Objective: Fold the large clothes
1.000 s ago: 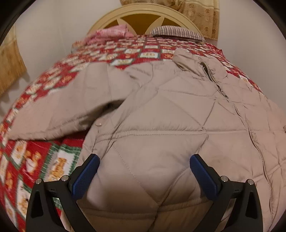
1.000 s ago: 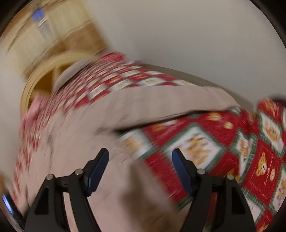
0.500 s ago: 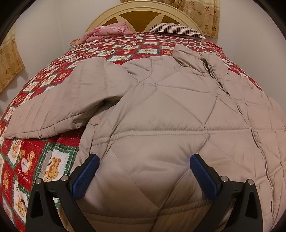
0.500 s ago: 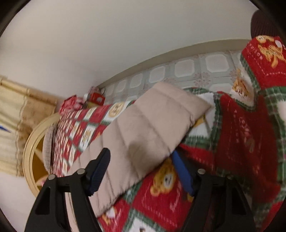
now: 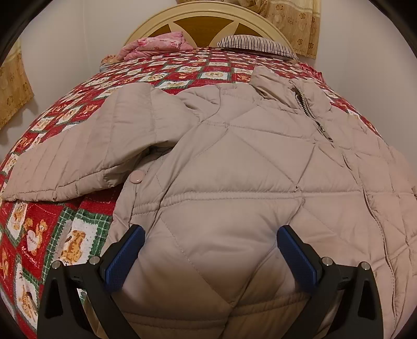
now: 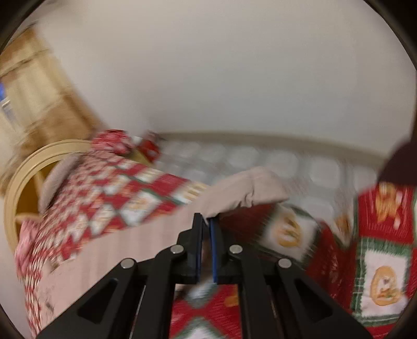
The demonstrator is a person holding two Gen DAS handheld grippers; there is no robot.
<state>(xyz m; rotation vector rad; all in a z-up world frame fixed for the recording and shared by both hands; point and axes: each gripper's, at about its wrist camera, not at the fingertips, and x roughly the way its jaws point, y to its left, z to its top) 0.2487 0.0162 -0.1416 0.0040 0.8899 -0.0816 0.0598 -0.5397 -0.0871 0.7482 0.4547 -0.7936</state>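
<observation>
Between the right gripper's [image 6: 206,221] blue pads, which have just been closing, the cuff end of the jacket's right sleeve [image 6: 242,193] is being pinched near the bed's [image 6: 385,250] side edge, probably so it can be carried across the body. Over the hem, the left gripper [image 5: 208,250] is hovering with jaws standing wide, holding nothing, seemingly waiting to steady the cloth. Across the quilted bedspread [image 5: 52,234], the beige jacket [image 5: 234,169] is lying front up, its collar toward the headboard [image 5: 208,15].
</observation>
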